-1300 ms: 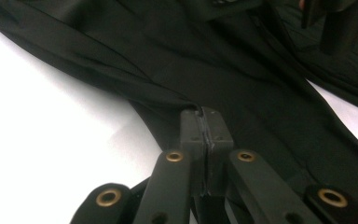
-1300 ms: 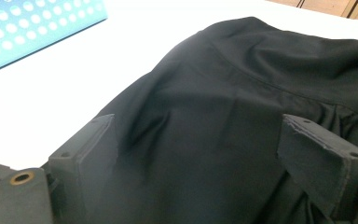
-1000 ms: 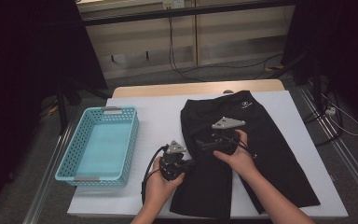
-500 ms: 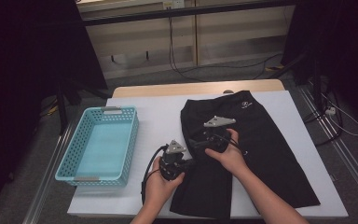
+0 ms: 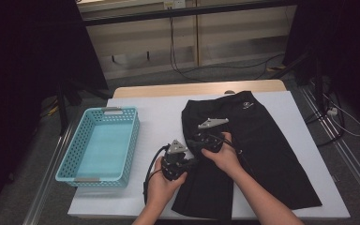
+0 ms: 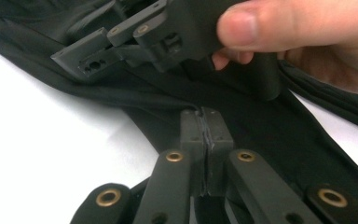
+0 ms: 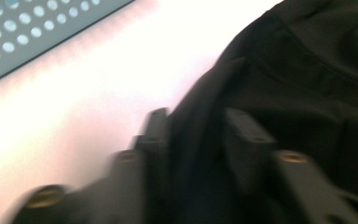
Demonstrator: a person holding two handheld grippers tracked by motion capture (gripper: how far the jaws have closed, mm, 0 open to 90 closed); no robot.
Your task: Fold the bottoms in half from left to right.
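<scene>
Our left gripper [image 6: 206,122] pinches the black fabric shorts' [image 5: 262,150] basket-side edge as an anchor; our right gripper [image 7: 193,122], jaws just closing around that edge, prepares a fold.

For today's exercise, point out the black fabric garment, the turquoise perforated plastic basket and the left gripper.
Black fabric garment [image 5: 267,140], high view, flat middle panel.
Turquoise perforated plastic basket [image 5: 130,140], high view, right side wall.
Left gripper [image 6: 207,113], left gripper view, between its closed fingertips.
</scene>
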